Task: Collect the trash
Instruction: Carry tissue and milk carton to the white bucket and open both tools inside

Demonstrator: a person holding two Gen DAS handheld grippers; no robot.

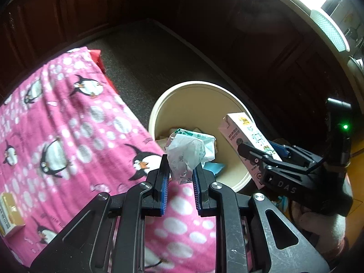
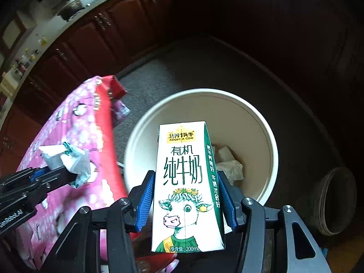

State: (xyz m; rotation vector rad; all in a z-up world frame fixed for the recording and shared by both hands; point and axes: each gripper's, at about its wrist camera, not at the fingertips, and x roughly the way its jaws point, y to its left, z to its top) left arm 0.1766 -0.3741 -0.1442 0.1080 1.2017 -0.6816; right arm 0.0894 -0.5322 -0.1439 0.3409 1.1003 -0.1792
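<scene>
We have both loads lifted and brought to the bin (image 1: 159,107), at the centre of each frame; the left gripper (image 1: 180,182) is pinching a crumpled wrapper (image 1: 190,152), held over the near rim where the pink penguin blanket (image 1: 68,125) ends; the right gripper (image 2: 185,195) is clamped on a milk carton (image 2: 186,188), upright above the bin's mouth. Paper scraps (image 2: 229,166) already lie inside, so part of the collection looks done. Remaining, in our judgement: release both items into the bin; then fetch the small yellow box (image 1: 10,218) at the lower left of the left view, if it counts as trash.
</scene>
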